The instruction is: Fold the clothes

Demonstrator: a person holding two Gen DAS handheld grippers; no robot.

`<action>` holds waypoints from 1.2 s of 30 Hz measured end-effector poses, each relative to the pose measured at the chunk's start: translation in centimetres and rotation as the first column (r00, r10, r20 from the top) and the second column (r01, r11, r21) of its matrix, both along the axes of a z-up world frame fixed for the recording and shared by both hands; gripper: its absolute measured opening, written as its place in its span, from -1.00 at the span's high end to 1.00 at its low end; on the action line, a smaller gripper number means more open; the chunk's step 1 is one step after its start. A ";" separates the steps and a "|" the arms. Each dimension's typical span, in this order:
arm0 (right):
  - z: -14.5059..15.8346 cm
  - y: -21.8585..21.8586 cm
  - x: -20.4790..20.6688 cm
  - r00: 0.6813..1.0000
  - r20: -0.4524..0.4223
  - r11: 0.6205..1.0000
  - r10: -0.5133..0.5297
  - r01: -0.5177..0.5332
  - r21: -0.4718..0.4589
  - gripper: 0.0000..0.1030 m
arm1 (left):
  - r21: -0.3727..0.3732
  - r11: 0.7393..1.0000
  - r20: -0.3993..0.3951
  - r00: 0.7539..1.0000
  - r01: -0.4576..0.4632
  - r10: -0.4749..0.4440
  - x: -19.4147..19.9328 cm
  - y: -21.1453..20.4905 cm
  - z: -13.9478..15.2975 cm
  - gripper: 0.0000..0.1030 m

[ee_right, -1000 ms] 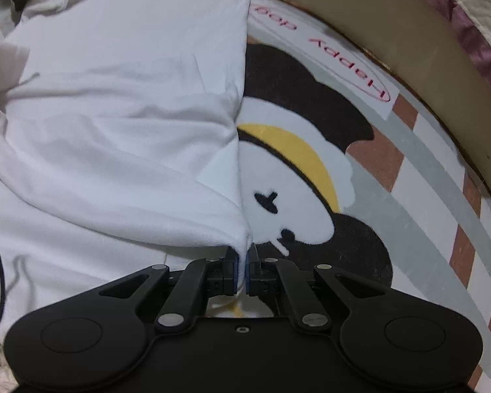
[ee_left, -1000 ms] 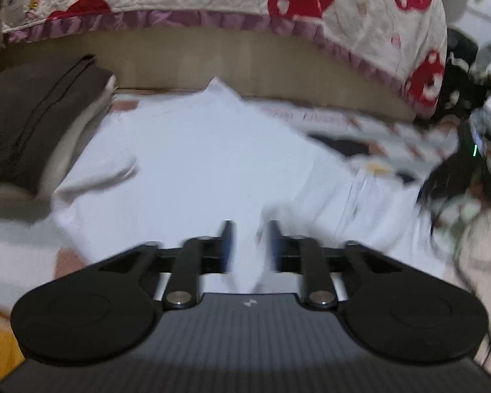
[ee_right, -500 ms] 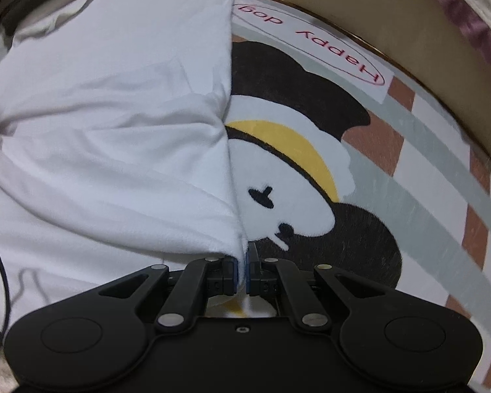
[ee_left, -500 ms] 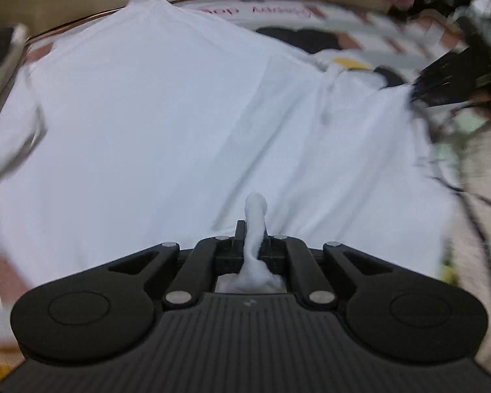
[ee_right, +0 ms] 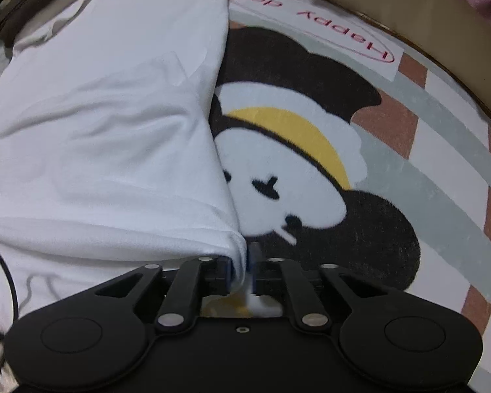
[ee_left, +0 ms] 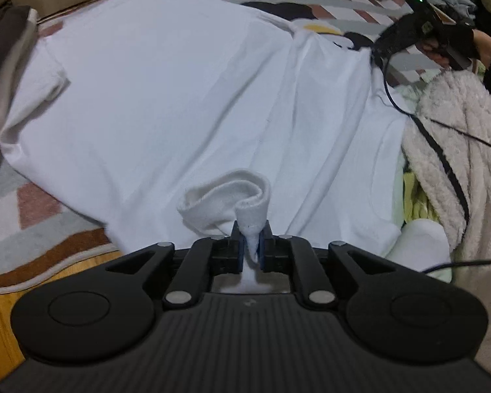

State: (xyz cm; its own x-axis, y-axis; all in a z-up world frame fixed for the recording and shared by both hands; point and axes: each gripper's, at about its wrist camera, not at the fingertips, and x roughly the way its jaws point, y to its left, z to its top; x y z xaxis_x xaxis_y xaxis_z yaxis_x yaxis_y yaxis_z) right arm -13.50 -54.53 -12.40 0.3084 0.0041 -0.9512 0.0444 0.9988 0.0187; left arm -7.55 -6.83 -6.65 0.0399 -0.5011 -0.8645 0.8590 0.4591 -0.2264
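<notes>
- Rug [ee_right: 392, 150] with cartoon dog print and "Happy dog" text covers the floor; wood floor [ee_left: 3, 321] shows at its near-left edge in the left wrist view.
- White t-shirt [ee_left: 167, 98] lies spread on the rug, mostly flat, with long creases running from each grip point; its right edge is folded over along the dog's face in the right wrist view.
- Fluffy cream blanket [ee_left: 458, 150] sits just beside the shirt's right side, black cable [ee_left: 442, 160] draped over it.
- Dark folded garment [ee_left: 0, 42] at far left, touching the shirt's sleeve area.
- Left gripper [ee_left: 251, 249]: jaws nearly closed, pinching a bunched hem of the shirt; fabric curls up in a loop above the pads. Held low, pointing across the shirt.
- Right gripper [ee_right: 240, 270]: jaws close together, clamped on the shirt's near corner at the folded edge. Held low over the rug, tilted down; in the left wrist view it sits at the shirt's far-right edge, with a hand [ee_left: 484, 44] behind it.
</notes>
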 end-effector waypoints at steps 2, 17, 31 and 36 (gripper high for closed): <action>0.3 -0.2 -0.2 0.999 -0.033 1.000 0.003 -0.004 -0.017 0.14 | 0.027 1.000 0.004 1.000 0.005 -0.005 0.2 0.4 -0.1 0.69; 4.7 -1.3 -1.4 0.983 0.099 0.948 -0.157 0.121 0.294 -0.21 | -0.049 0.989 0.022 0.990 -0.137 0.138 4.1 1.6 -0.4 0.17; 2.2 1.4 1.5 0.995 0.070 0.980 -0.076 0.062 0.186 -0.21 | 0.170 0.985 0.085 0.995 0.034 -0.049 0.8 1.9 -2.9 0.14; 2.1 -0.5 0.2 0.986 0.057 0.964 -0.160 0.143 0.226 -0.21 | 0.070 0.996 0.170 0.985 -0.047 0.035 2.2 2.4 -1.3 0.14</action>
